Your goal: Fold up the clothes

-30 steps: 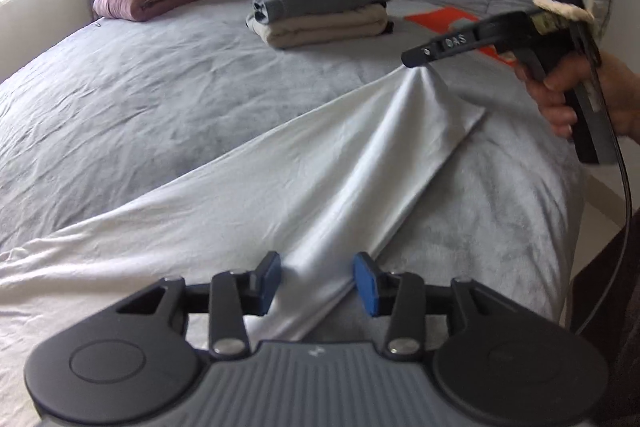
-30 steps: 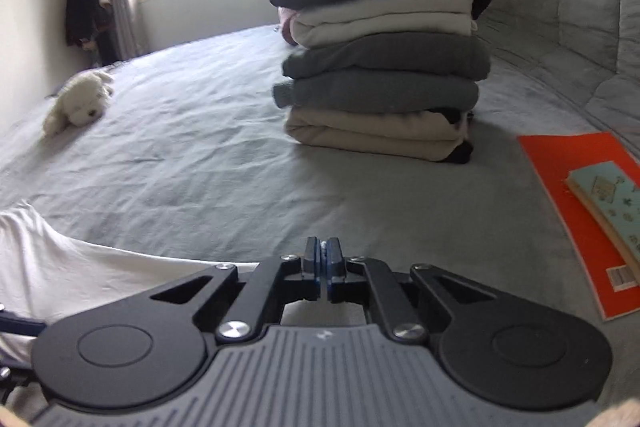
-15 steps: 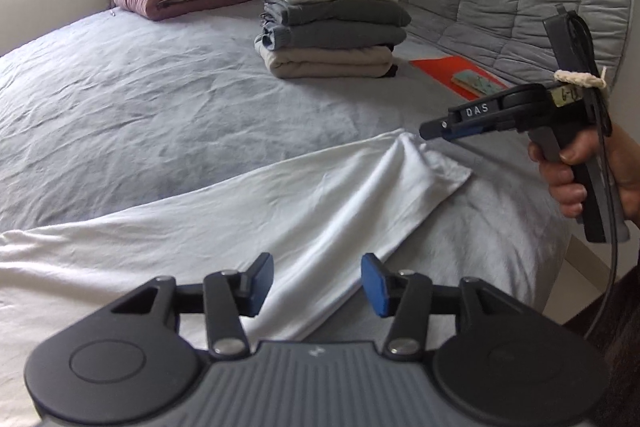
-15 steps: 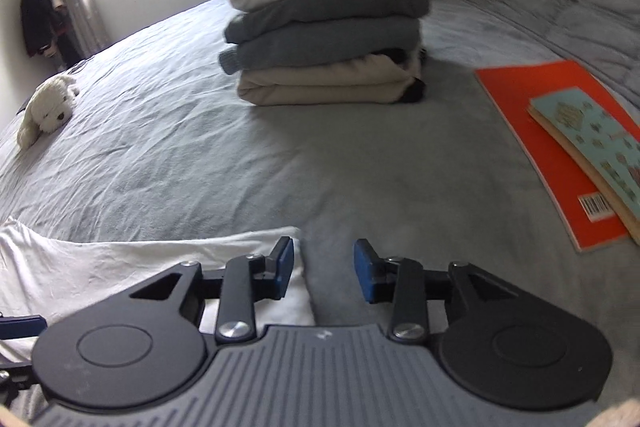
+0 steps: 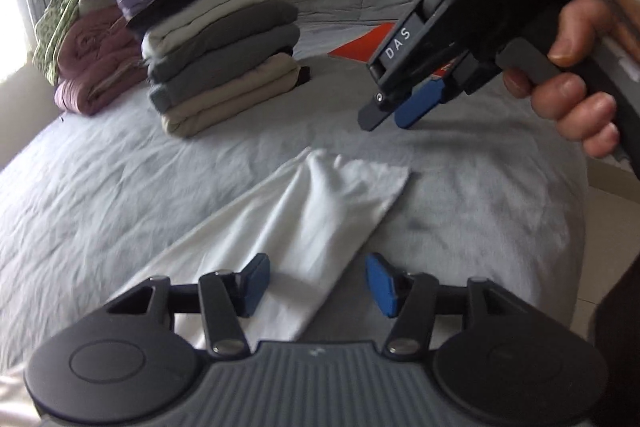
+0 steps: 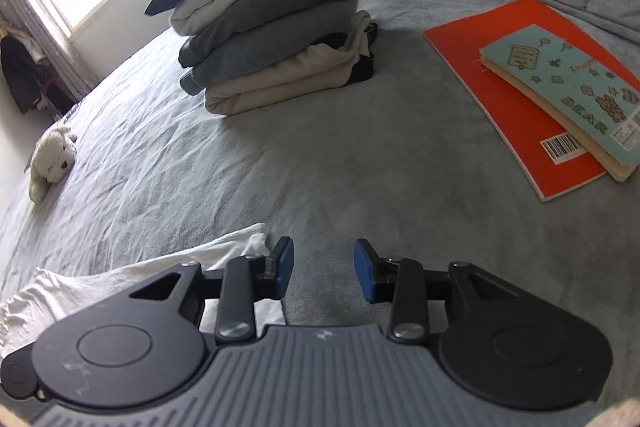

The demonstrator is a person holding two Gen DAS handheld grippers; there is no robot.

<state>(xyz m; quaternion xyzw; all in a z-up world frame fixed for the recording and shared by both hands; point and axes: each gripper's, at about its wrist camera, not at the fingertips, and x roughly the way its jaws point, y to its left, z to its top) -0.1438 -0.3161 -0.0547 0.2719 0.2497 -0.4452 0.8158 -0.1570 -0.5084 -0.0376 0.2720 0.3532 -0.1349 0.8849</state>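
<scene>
So far: most of the laundry looks dealt with; one piece is left unfolded, judging from how things lie.
Done pile: a stack of folded clothes (image 5: 220, 39) sits on the bed (image 5: 100, 195) in the upper left of the left wrist view, neat and squared, purple on top, beige at the bottom.
Behind the pile: a rolled mauve blanket (image 5: 96, 67) at the far upper left, no part of the job as far as I can tell.
Piece in hand: a white garment (image 5: 304, 227) lies spread flat on the bed at centre frame, its far corner puckered; no fold shows in it yet.
Left gripper (image 5: 316, 285): low centre of its own view, jaws part open and closing slightly, the white garment's edge lying under the gap, pads not pressing on it.
Right gripper (image 6: 323, 269): jaws part open with only bare bed between them; the white garment (image 6: 120, 275) ends just beside its left pad. In the left wrist view it hangs at upper right, above the garment's far corner, apart from the cloth.
Off to the side: an orange book (image 6: 516, 95) with a teal notebook (image 6: 568, 95) on it, and a plush toy (image 6: 52, 163) at the left edge.
Left to do: take hold of the white garment, fold it, add it to the stack.
</scene>
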